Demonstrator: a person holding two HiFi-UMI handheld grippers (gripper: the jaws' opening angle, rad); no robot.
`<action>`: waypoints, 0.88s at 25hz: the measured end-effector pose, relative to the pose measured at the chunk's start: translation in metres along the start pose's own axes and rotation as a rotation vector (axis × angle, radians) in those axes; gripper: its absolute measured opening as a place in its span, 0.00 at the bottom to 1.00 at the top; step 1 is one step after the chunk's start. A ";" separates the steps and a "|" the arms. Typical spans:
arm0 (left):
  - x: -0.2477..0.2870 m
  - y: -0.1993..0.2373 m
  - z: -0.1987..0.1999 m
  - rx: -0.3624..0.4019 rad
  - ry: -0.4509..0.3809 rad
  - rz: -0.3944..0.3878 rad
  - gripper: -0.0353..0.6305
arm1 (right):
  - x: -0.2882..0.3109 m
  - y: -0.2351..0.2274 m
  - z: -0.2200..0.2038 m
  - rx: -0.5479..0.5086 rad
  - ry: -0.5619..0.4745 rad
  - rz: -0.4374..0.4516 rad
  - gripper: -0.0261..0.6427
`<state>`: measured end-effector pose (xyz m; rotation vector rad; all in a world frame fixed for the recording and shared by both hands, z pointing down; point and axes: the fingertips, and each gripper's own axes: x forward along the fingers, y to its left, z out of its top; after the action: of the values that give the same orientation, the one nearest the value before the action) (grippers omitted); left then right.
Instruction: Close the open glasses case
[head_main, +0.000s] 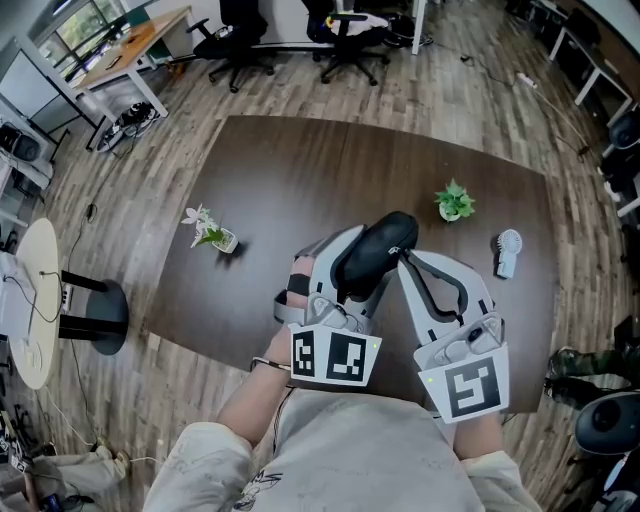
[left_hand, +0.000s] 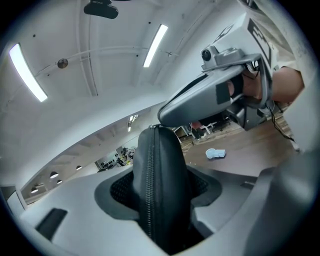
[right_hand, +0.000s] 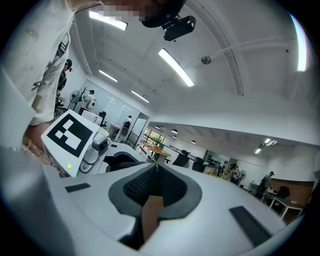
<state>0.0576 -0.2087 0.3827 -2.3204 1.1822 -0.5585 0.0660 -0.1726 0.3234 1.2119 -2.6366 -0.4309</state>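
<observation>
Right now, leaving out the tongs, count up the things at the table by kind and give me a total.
Potted plants: 2 (white-flowered plant, green plant)
Glasses case: 1
Handheld fan: 1
Total: 4

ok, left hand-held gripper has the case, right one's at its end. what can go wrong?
1. The glasses case stands edge-on in the left hand-held gripper; a pull along the zip may twist it out.
2. The right hand-held gripper is shut at the case's end, but no zip pull shows between its jaws; it may come away empty.
</observation>
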 end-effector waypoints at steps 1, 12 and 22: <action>-0.001 0.000 -0.001 -0.001 -0.002 -0.006 0.43 | -0.001 -0.004 0.000 -0.008 0.004 -0.016 0.06; -0.009 0.010 -0.006 -0.006 0.011 -0.011 0.43 | -0.010 -0.020 0.015 0.099 -0.109 0.033 0.04; -0.005 -0.008 -0.009 0.064 0.058 -0.088 0.43 | 0.008 0.031 -0.007 -0.339 0.054 0.191 0.29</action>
<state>0.0551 -0.2024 0.3933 -2.3247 1.0759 -0.6890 0.0414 -0.1607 0.3413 0.8479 -2.4711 -0.7588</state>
